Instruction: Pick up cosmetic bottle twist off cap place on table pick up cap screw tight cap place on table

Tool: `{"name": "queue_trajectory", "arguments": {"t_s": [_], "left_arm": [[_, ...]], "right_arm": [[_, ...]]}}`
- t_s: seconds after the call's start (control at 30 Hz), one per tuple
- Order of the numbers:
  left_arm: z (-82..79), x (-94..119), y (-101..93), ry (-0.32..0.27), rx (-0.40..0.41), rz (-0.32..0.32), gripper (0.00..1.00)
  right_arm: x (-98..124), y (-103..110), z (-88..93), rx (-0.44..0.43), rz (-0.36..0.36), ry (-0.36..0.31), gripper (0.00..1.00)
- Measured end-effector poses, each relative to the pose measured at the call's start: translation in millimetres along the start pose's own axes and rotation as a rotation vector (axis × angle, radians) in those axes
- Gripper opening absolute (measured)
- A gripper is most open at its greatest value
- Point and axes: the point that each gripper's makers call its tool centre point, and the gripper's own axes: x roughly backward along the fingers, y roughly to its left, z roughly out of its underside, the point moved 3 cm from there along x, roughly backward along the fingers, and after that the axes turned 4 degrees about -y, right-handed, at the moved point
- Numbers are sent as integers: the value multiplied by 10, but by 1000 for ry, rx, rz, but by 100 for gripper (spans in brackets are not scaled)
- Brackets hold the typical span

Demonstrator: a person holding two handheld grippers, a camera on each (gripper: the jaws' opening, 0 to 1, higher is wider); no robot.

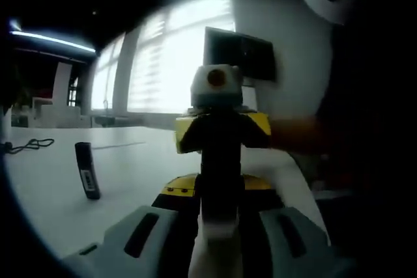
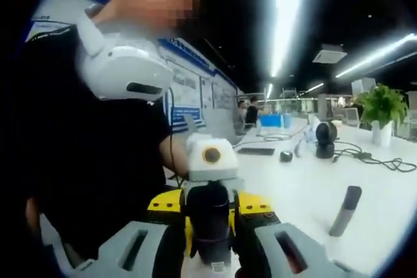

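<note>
both grippers face each other close up: left gripper and right gripper jaws both clamped shut

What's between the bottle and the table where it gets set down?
Nothing visible. The dark bottle sits between the jaws of the left gripper and right gripper, with bare white table beside it. A slim dark tube stands off to one side, apart from them.

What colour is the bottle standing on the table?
Dark, near black, with a small pale label; the bottle shows best in the left gripper view.
</note>
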Motion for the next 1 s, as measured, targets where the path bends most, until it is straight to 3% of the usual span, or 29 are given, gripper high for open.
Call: {"name": "queue_trajectory", "arguments": {"t_s": [0.03,0.23,0.5,0.6,0.73,0.8,0.93,1.0], "left_arm": [[0,1,0,0,0,0,12],[-1,1,-2,-2,-6,-2,12],[1,2,0,-5,-1,-1,12],[0,7,-1,-6,-10,-5,12],[1,11,2,-8,-11,-5,12],[1,12,3,-9,-14,-4,12],[8,15,2,-7,-21,-5,13],[13,17,1,-4,-27,-5,13]], "right_arm": [[7,-24,-13,7,27,-21,37],[119,-101,-202,-5,237,-175,46],[185,3,-431,6,507,-348,45],[142,84,-380,31,580,-302,45],[122,155,-484,85,706,-342,44],[120,173,-483,101,771,-329,43],[122,162,-375,145,911,-244,42],[62,220,-384,103,920,-316,42]]}}
